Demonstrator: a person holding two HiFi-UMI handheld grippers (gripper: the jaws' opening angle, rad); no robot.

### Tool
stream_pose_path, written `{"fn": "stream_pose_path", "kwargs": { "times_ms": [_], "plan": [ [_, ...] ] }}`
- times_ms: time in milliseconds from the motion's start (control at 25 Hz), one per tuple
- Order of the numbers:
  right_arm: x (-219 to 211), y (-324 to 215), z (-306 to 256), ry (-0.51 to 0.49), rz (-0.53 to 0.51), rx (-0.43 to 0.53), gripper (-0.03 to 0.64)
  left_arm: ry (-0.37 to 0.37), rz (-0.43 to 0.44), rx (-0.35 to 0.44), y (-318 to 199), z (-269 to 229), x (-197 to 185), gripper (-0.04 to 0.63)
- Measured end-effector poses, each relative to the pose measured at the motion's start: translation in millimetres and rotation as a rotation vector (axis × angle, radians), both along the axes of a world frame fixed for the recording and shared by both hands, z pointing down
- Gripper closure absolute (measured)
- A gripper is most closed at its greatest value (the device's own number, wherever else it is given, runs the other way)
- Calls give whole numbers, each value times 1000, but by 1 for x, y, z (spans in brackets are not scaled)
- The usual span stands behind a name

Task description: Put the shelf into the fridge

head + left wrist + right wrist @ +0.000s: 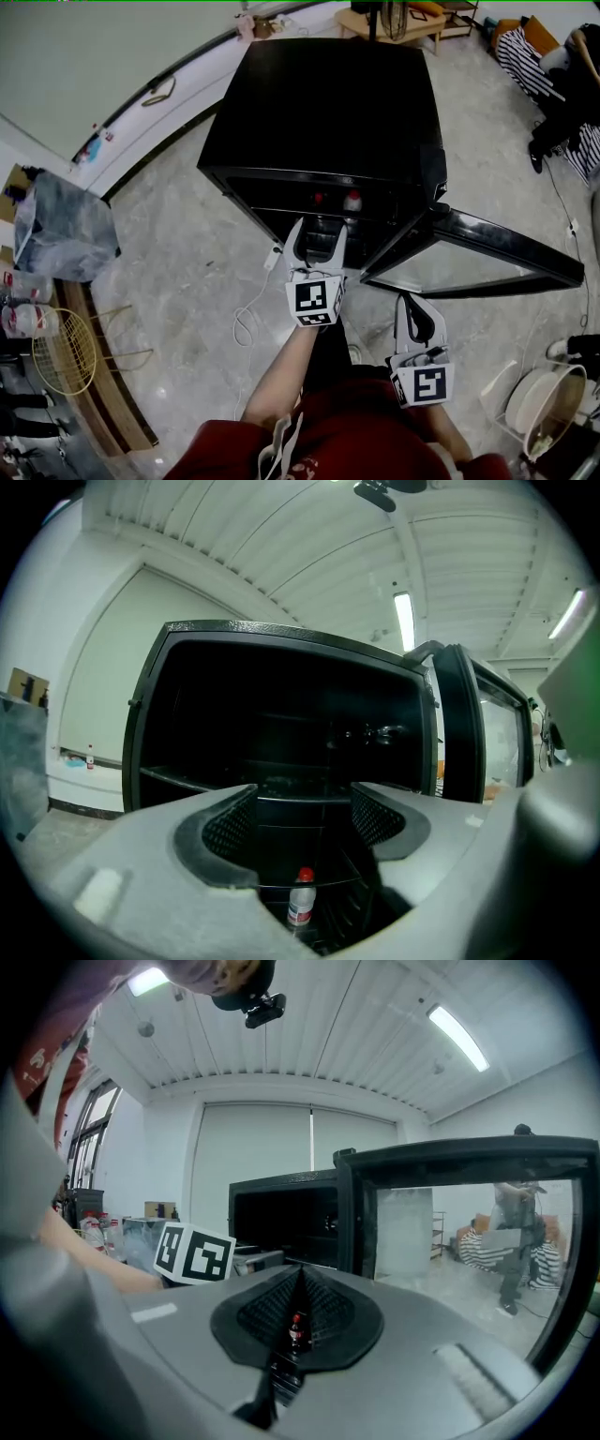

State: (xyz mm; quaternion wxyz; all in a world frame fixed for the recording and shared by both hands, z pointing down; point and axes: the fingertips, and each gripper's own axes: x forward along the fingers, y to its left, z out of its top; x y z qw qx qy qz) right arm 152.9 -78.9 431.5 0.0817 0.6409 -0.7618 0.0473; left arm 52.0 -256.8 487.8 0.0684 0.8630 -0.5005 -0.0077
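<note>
The black fridge (pixel 323 103) stands with its door (pixel 487 251) swung open to the right. My left gripper (pixel 316 234) reaches into the opening, jaws open and nothing held. In the left gripper view a dark shelf (pixel 302 789) lies level across the fridge just beyond the pads (pixel 230 827); whether they touch it is unclear. A wire rack (pixel 323 883) sits lower, behind a red-capped bottle (pixel 300 899). My right gripper (pixel 418 309) hangs back below the door, shut and empty. Its pads (pixel 323 1312) leave only a slit.
Two red-capped bottles (pixel 335 199) show inside the fridge. A white cable (pixel 251 314) lies on the marble floor left of me. A gold wire stool (pixel 70 352) and a grey bag (pixel 66 225) stand at left. A white bin (pixel 544 403) is at right.
</note>
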Motion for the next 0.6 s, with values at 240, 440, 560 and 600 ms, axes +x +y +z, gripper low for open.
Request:
{"fn": "stream_pose_path", "kwargs": {
  "times_ms": [240,440,560,600],
  "plan": [
    [2,-17,5,9,14,-10,617,8,-22,-2,-10,2,1,279],
    [-5,-30,7,17,12,-9,617,9,-46,2,-17,2,0,279],
    [-7,-35,9,18,15,-16,617,4,-56,11,-21,3,1,281],
    [-7,-37,9,19,19,-18,617,2,-58,11,-22,5,2,279]
  ]
}}
